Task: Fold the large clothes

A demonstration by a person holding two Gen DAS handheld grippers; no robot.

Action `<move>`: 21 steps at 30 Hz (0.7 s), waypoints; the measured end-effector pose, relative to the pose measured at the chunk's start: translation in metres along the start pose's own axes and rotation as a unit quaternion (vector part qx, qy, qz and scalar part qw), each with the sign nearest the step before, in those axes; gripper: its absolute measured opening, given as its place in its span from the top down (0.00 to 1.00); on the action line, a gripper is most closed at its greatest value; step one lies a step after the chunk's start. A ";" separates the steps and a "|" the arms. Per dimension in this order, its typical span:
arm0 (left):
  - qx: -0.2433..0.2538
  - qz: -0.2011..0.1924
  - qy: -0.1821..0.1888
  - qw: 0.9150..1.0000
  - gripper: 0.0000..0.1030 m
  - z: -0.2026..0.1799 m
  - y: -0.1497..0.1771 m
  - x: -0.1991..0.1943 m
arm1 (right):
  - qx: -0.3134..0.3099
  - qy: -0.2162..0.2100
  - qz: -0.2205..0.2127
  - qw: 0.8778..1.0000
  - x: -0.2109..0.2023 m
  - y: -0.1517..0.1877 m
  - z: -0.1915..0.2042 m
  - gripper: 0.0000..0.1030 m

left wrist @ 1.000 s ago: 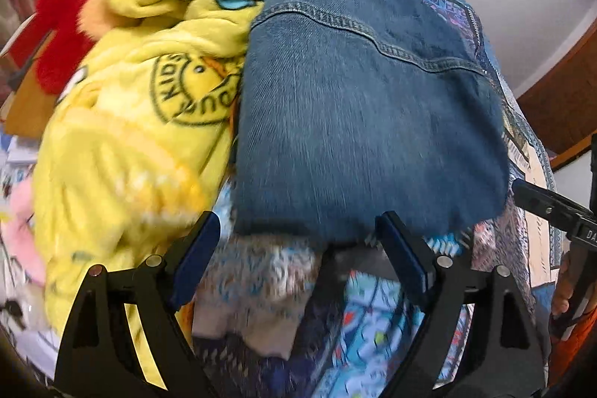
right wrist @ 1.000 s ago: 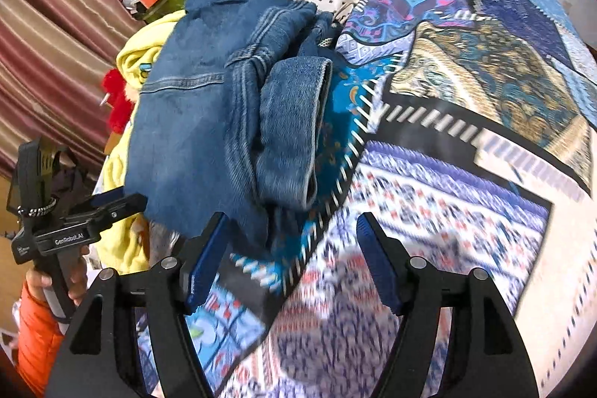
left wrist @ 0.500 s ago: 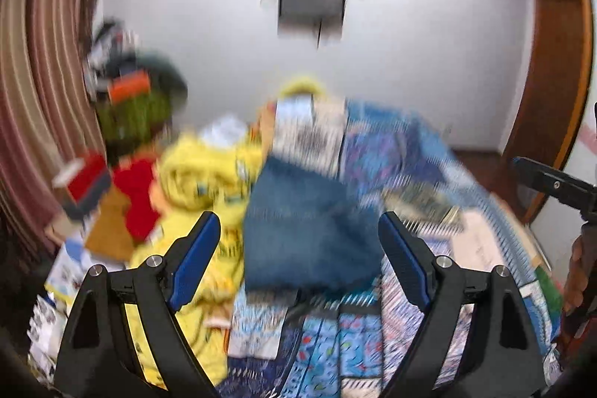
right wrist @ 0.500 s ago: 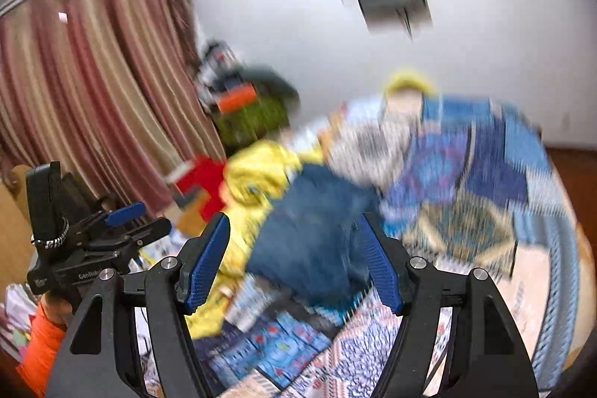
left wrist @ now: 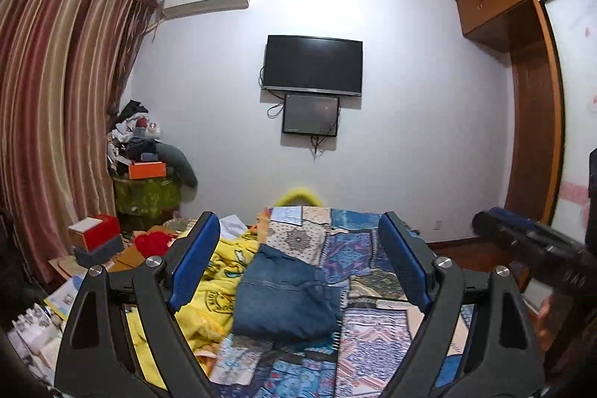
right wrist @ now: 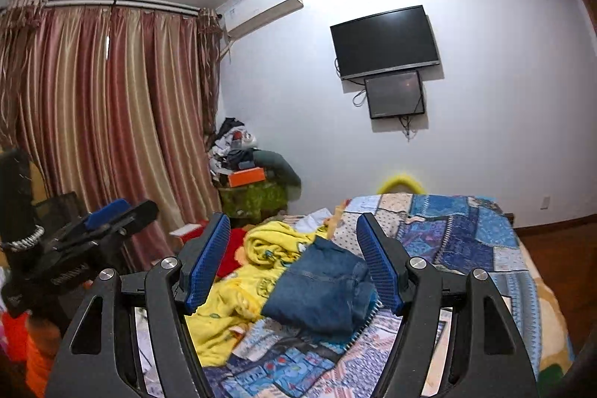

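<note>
Both claws spread wide, gripping nothing — left gripper (left wrist: 298, 267), right gripper (right wrist: 293, 260). Folded jeans (right wrist: 321, 290) lie on patchwork bedspread (right wrist: 470, 234), touching yellow blanket (left wrist: 216, 290). Blanket's round logo print too blurred to read; bed's near edge cut off.

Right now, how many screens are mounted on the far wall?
2. The large black TV hangs mid-wall; the smaller screen sits directly beneath it, its top edge meeting the TV's bottom edge. Both are dark.
</note>
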State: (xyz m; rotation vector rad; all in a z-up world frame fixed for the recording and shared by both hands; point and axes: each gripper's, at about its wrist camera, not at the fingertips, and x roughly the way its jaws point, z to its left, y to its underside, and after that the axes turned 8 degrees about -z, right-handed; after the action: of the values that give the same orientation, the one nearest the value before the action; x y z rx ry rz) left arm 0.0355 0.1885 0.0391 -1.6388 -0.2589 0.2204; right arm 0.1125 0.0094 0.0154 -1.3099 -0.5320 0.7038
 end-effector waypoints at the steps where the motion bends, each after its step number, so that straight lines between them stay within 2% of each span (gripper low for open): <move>1: 0.003 0.002 -0.001 1.000 0.16 -0.003 0.002 -0.001 | -0.005 0.007 0.000 1.000 0.000 0.003 0.001 0.35; 2: 0.006 0.001 -0.002 1.000 0.15 -0.004 0.003 -0.002 | -0.007 0.012 0.001 1.000 -0.001 0.005 0.002 0.34; 4: 0.016 -0.001 -0.008 1.000 0.11 -0.008 0.006 -0.006 | -0.009 0.016 0.003 1.000 -0.002 0.006 0.002 0.21; 7: 0.015 -0.007 -0.014 1.000 0.03 -0.011 0.011 -0.010 | -0.012 0.030 -0.001 0.999 -0.006 0.005 0.002 0.16; 8: 0.017 -0.009 -0.018 1.000 0.01 -0.012 0.012 -0.012 | -0.012 0.033 0.000 0.999 -0.006 0.004 0.001 0.15; 11: 0.024 -0.007 -0.025 0.999 0.01 -0.015 0.017 -0.013 | -0.005 0.037 0.001 0.999 -0.010 0.005 -0.003 0.01; 21: 0.026 0.003 -0.020 0.999 0.01 -0.018 0.025 -0.012 | -0.002 0.053 0.000 0.999 -0.016 0.009 -0.005 0.00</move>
State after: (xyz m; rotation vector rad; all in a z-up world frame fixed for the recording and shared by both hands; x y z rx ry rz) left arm 0.0301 0.1658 0.0153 -1.5851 -0.2764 0.2634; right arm 0.1035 -0.0051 0.0059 -1.3423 -0.4477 0.6307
